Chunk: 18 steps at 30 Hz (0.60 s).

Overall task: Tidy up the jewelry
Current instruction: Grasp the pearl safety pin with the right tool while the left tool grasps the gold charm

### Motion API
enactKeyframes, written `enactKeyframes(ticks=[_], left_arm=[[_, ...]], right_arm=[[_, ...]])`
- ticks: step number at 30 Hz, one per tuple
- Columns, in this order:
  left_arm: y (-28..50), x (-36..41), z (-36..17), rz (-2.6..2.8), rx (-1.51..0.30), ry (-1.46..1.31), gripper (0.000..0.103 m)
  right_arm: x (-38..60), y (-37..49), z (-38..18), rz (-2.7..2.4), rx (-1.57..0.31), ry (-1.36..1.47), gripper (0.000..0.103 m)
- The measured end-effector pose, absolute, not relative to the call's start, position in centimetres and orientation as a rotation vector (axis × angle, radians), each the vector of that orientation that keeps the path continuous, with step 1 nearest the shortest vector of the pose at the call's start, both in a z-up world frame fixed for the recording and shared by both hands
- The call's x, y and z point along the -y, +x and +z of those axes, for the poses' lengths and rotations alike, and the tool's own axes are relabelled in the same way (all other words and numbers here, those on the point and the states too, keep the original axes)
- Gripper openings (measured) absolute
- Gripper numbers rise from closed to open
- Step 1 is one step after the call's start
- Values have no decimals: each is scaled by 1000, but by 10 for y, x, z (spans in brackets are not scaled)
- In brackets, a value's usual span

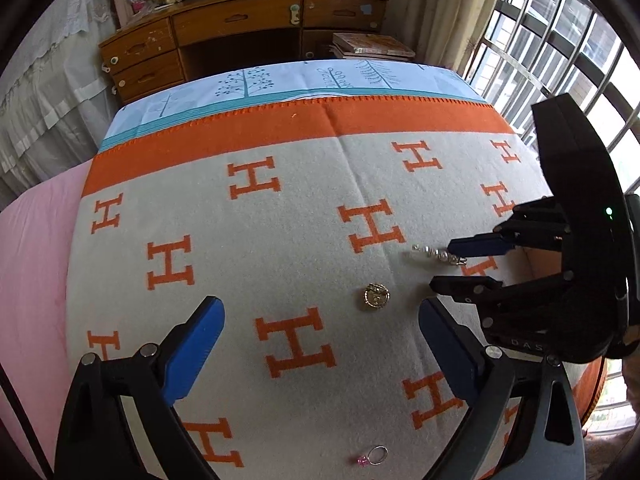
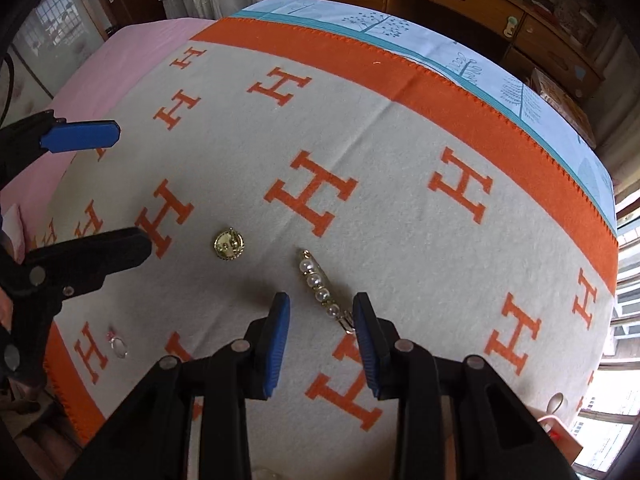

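A pearl hair clip (image 2: 322, 291) lies on the H-patterned blanket (image 2: 400, 220). My right gripper (image 2: 322, 312) is open, its fingertips either side of the clip's near end; it also shows in the left wrist view (image 1: 442, 266) by the clip (image 1: 438, 255). A round gold brooch (image 1: 376, 297) lies just ahead of my left gripper (image 1: 320, 320), which is open and empty; the brooch also shows in the right wrist view (image 2: 228, 245). A silver ring with a pink stone (image 1: 374, 456) lies near my left gripper's base, and shows in the right wrist view (image 2: 118, 345).
The blanket covers a bed with pink sheet (image 1: 36, 260) on the left. A wooden desk (image 1: 240, 28) stands beyond the bed. A barred window (image 1: 560, 40) is on the right. A pink-edged object (image 2: 560, 428) sits at the right wrist view's lower right.
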<state>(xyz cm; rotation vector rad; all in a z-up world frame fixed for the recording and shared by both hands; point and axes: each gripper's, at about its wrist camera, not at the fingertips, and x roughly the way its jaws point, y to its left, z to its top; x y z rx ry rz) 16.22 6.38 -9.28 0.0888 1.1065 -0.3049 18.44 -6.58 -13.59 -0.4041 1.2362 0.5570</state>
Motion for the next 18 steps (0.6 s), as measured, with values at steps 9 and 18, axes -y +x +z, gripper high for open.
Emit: enactKeyframes(ticks=[9, 18], left_arm=[[161, -30, -115, -396, -1092, 230, 93], [176, -18, -138, -405, -1139, 244, 51]], right_arm=[[94, 195, -133, 492, -1233, -261, 7], [124, 184, -95, 513, -1153, -87, 7]])
